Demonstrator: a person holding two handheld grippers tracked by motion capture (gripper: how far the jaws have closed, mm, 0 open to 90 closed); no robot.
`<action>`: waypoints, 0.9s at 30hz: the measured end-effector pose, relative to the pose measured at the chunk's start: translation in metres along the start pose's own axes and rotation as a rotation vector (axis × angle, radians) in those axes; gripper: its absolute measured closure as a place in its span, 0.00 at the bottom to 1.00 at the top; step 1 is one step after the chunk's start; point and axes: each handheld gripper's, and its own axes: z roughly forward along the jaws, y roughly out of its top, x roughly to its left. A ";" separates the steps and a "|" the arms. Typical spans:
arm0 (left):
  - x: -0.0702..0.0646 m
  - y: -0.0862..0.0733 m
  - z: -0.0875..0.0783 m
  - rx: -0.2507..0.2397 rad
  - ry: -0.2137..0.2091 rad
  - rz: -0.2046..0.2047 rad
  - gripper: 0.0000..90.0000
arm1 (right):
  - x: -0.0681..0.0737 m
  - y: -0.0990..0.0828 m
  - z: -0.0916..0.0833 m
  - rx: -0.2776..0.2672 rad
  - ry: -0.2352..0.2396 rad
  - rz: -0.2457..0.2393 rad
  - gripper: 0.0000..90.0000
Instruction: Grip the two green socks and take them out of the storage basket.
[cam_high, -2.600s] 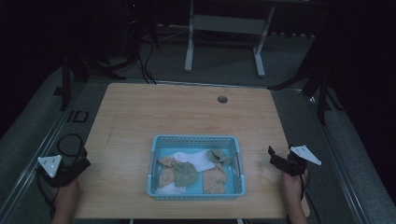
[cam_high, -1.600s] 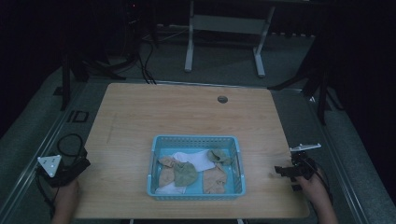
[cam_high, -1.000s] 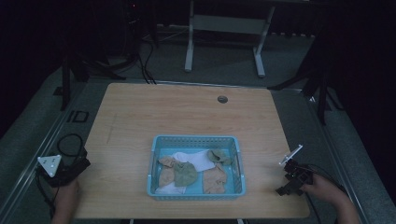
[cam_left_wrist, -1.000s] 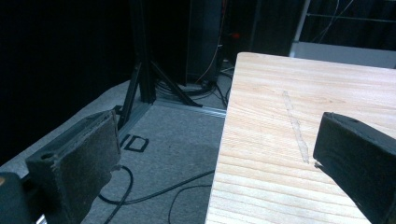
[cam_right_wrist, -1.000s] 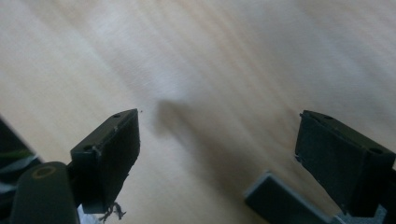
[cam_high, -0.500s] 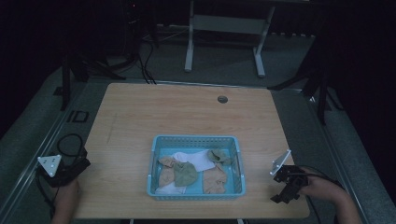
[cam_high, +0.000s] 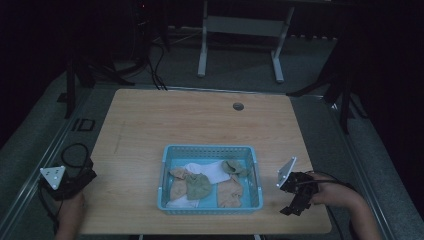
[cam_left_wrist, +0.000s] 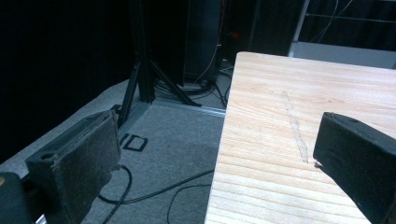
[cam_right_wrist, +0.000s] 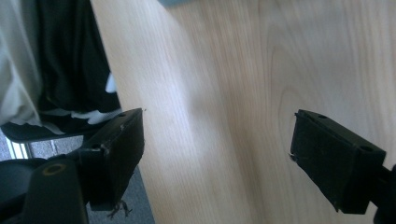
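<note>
Beside the basket (cam_high: 210, 153), the right claw (cam_high: 292, 207) gapes wide, holding nothing.

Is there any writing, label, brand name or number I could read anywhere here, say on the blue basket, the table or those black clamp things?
None can be read.
Blue basket: no lettering shows.
Table: bare wood grain.
Left hand-held gripper and right hand-held gripper: plain black jaws.
Floor mark: a black outlined shape, not legible as letters.

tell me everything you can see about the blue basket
The blue basket is a shallow rectangular tray, plastic by its look, with slotted walls. It sits flat on the wooden table, near the front edge, between both hand-held grippers and untouched by them. Inside lie crumpled socks: tan, olive green and white.
</note>
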 end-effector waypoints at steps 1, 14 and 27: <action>0.000 0.000 0.000 -0.001 0.001 0.000 0.01 | 0.001 0.006 -0.003 0.003 0.001 -0.011 0.19; 0.000 0.000 0.000 0.000 -0.003 0.001 0.01 | 0.003 0.048 -0.027 0.033 -0.030 -0.100 0.19; 0.000 0.000 0.000 0.002 -0.006 -0.001 0.01 | 0.011 0.100 -0.023 0.022 -0.033 -0.200 0.18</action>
